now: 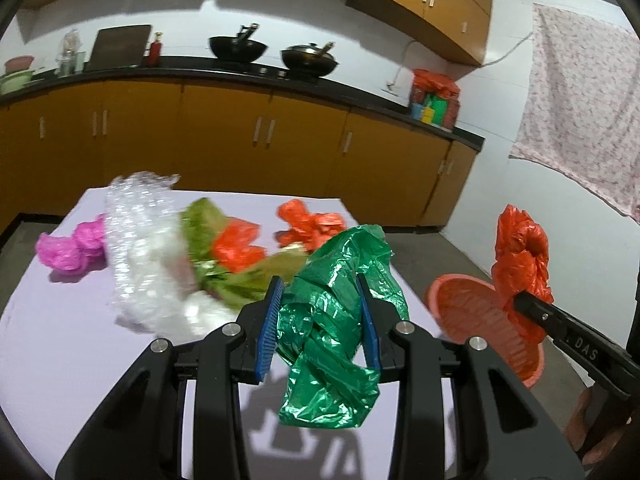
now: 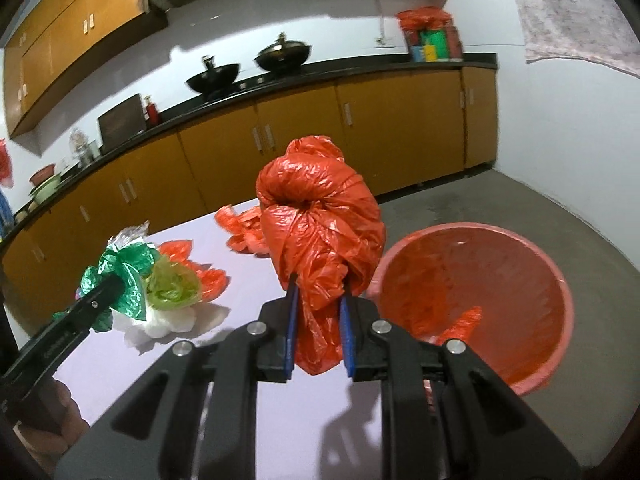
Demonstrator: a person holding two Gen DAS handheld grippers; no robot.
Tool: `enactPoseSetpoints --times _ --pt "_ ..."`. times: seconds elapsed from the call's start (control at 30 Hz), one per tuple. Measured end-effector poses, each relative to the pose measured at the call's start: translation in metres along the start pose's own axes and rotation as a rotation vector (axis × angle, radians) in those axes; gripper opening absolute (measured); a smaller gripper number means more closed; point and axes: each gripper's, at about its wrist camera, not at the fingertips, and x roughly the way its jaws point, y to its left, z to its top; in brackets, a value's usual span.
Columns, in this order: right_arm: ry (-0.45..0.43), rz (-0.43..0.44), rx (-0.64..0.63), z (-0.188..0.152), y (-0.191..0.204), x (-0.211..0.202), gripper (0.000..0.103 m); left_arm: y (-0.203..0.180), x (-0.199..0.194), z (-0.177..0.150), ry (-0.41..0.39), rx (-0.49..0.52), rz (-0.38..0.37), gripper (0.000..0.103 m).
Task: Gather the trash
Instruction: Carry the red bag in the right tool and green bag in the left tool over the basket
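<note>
The left gripper (image 1: 322, 312) is clamped on a crumpled green plastic bag (image 1: 336, 320); both blue pads (image 1: 269, 328) press into its sides, and the bag hangs clear above the table (image 1: 60, 360). The right gripper (image 2: 318, 320) is clamped on a knotted orange plastic bag (image 2: 320, 232), pinching its lower tail between the pads while the bulk of the bag stands above the fingertips. In the left wrist view this orange bag (image 1: 520, 256) is raised over the near rim of the red bin (image 1: 472, 316). In the right wrist view the bin (image 2: 480, 300) stands on the floor just beside the right edge of the table (image 2: 248, 360), and a scrap of orange plastic (image 2: 460, 326) lies inside it.

Trash on the table:
- a pink plastic bag (image 1: 72, 248) at the far left;
- clear bubble wrap (image 1: 148, 248), blurred, beside it;
- a yellow-green wrapper (image 1: 236, 276) with an orange piece (image 1: 236, 248) on it;
- a further orange bag (image 1: 312, 226) near the far edge.
</note>
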Motion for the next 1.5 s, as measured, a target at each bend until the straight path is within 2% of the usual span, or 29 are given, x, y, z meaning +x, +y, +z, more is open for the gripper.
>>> enactPoseSetpoints --times 0.57,0.93,1.5 --pt "-0.028 -0.147 0.112 -0.004 -0.073 -0.016 0.019 -0.066 0.033 -0.004 0.056 0.083 -0.13 0.036" --pt "-0.03 -0.192 0.15 -0.002 -0.1 -0.01 0.019 -0.113 0.059 -0.011 0.099 0.144 -0.204 0.036" --pt "-0.039 -0.234 0.22 0.006 -0.143 0.004 0.019 -0.165 0.105 -0.023 0.171 0.201 -0.293 0.036"
